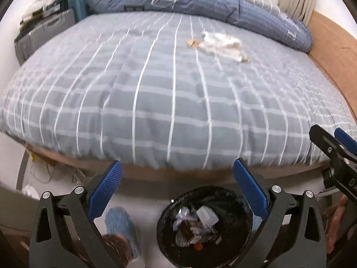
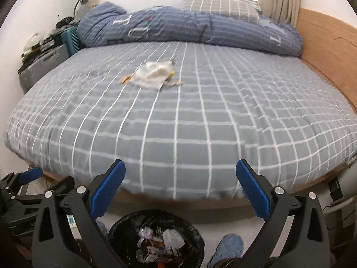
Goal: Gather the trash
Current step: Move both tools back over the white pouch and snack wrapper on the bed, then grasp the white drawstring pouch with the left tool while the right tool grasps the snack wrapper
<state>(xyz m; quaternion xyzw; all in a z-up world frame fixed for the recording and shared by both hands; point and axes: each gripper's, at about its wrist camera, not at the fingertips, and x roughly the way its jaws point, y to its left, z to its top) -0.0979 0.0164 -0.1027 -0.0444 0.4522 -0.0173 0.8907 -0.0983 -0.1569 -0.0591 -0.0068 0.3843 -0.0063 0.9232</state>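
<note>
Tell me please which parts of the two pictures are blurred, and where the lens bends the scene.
Left wrist view: the bed sheet and the trash pile are smeared by motion, the left claw stays sharp. Right wrist view: milder blur, the bin soft; both views bulge the bed edge and darken the corners.

A bed (image 2: pixel 178 122) under a grey sheet with white grid lines fills the middle of both views; a rumpled blue duvet (image 2: pixel 189 29) lies across its far end; a checked pillow (image 2: pixel 218 5) sits behind it; beige curtains (image 2: pixel 279 0) hang at upper right; a grey suitcase (image 2: pixel 42 64) stands at left.
</note>
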